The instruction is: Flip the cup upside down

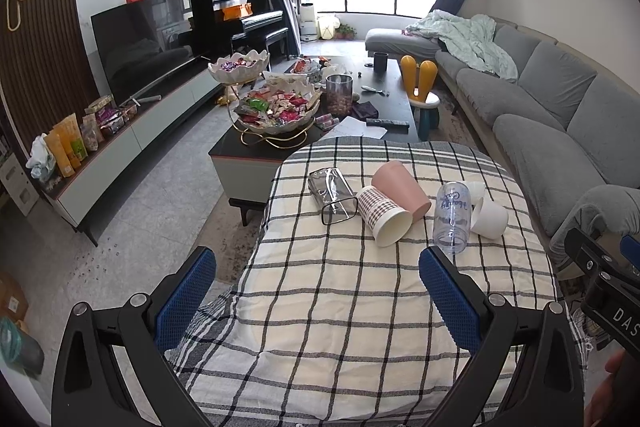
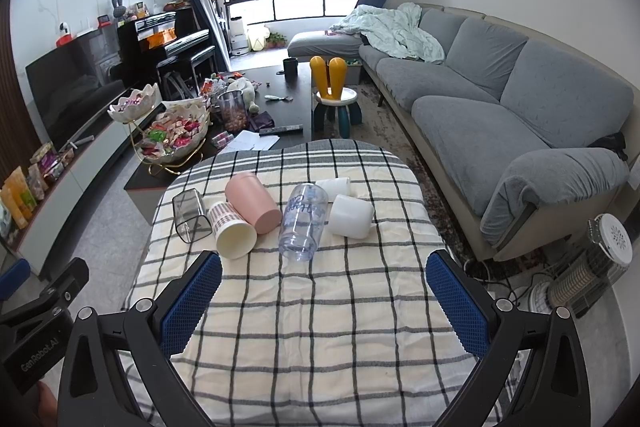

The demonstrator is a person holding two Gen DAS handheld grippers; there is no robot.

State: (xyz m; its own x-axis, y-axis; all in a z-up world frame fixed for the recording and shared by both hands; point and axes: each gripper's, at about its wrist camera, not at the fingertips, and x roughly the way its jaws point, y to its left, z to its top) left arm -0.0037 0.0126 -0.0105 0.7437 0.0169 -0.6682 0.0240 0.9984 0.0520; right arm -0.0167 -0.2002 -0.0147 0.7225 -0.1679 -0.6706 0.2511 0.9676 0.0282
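Observation:
Several cups lie on their sides on a checked cloth (image 1: 340, 307) (image 2: 320, 307): a clear square cup (image 1: 332, 195) (image 2: 191, 215), a houndstooth paper cup (image 1: 383, 214) (image 2: 232, 230), a pink cup (image 1: 401, 189) (image 2: 253, 202), a clear printed cup (image 1: 452, 217) (image 2: 303, 223), and two white cups (image 1: 490, 217) (image 2: 352, 215) (image 1: 476, 189) (image 2: 334, 187). My left gripper (image 1: 318, 291) is open and empty, short of the cups. My right gripper (image 2: 324, 291) is open and empty, also short of them; its body shows at the left wrist view's right edge (image 1: 604, 283).
A dark coffee table (image 1: 384, 99) (image 2: 292, 99) with candy bowls (image 1: 276, 107) (image 2: 176, 135) stands beyond the cloth-covered table. A grey sofa (image 1: 540, 107) (image 2: 500, 115) runs along the right. A heater (image 2: 592, 267) stands on the floor at right. A TV cabinet (image 1: 120, 147) lines the left.

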